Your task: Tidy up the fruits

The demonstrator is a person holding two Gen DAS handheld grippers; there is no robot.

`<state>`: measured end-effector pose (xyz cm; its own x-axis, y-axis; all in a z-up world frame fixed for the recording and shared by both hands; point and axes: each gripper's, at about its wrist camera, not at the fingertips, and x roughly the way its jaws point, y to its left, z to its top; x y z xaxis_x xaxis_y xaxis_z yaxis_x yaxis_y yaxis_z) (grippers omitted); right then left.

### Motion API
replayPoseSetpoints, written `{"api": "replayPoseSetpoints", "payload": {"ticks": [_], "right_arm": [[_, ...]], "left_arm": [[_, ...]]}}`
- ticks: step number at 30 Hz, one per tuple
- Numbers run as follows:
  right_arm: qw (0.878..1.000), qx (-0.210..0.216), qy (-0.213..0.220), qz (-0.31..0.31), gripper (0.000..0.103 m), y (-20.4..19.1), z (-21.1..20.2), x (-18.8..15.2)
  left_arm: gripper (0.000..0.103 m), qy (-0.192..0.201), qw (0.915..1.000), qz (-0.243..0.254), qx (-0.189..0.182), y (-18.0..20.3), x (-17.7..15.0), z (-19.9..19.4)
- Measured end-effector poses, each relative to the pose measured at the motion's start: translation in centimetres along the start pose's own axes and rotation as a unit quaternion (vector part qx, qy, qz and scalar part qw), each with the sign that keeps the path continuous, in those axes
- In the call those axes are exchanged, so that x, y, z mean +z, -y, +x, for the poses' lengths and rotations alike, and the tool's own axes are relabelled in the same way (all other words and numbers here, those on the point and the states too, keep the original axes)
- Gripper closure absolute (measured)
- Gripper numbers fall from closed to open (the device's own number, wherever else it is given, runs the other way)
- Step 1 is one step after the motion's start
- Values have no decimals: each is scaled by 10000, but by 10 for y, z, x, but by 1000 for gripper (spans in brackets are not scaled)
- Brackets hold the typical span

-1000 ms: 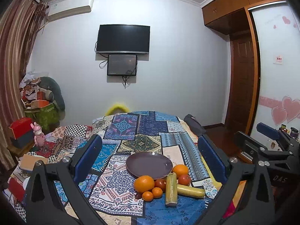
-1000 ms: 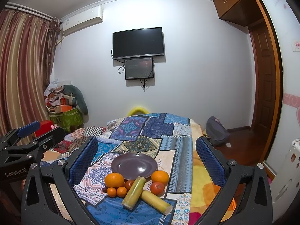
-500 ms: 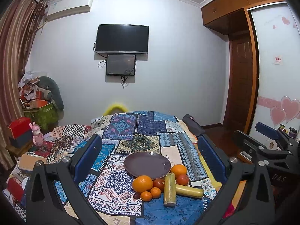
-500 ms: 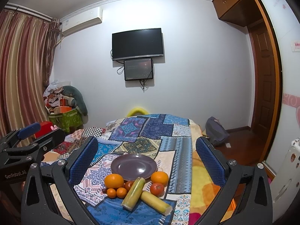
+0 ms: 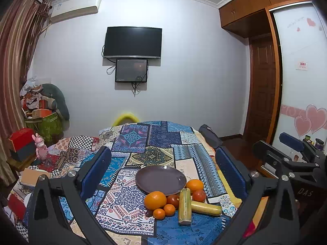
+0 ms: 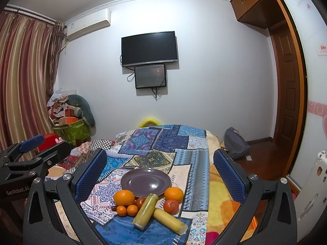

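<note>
An empty purple plate (image 5: pixel 160 179) (image 6: pixel 145 182) lies on a patchwork cloth. In front of it lie two oranges (image 5: pixel 155 200) (image 6: pixel 174 194), two tomatoes (image 5: pixel 198 195) (image 6: pixel 171 206), two small tangerines (image 5: pixel 159 213) (image 6: pixel 132 210) and two wrapped corn cobs (image 5: pixel 185 206) (image 6: pixel 170 221). My left gripper (image 5: pixel 162 171) is open and empty, held above and short of the fruit. My right gripper (image 6: pixel 160 171) is open and empty, also short of the fruit. Each gripper shows at the edge of the other's view.
The cloth covers a bed (image 6: pixel 218 196) whose right edge drops to a wooden floor (image 6: pixel 263 159). A dark bag (image 6: pixel 235 145) lies on the floor. Boxes and clutter (image 5: pixel 38 118) stand at the left. A TV (image 5: pixel 132 42) hangs on the far wall.
Both views shift only slightly; the fruit sits a little lower and left in the left wrist view. Both grippers stay open and nothing on the cloth has moved.
</note>
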<state>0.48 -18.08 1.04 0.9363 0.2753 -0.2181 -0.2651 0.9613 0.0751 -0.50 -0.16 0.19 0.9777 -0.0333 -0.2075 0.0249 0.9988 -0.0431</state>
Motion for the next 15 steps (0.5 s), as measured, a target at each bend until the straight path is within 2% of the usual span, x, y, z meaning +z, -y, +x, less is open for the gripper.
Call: {"api": "replayPoseSetpoints", "payload": {"ticks": [15], "right_arm": [[10000,38,-14,53,0,1,1,0]], "left_arm": [[0,0,10000,-3,16,0,0,0]]}}
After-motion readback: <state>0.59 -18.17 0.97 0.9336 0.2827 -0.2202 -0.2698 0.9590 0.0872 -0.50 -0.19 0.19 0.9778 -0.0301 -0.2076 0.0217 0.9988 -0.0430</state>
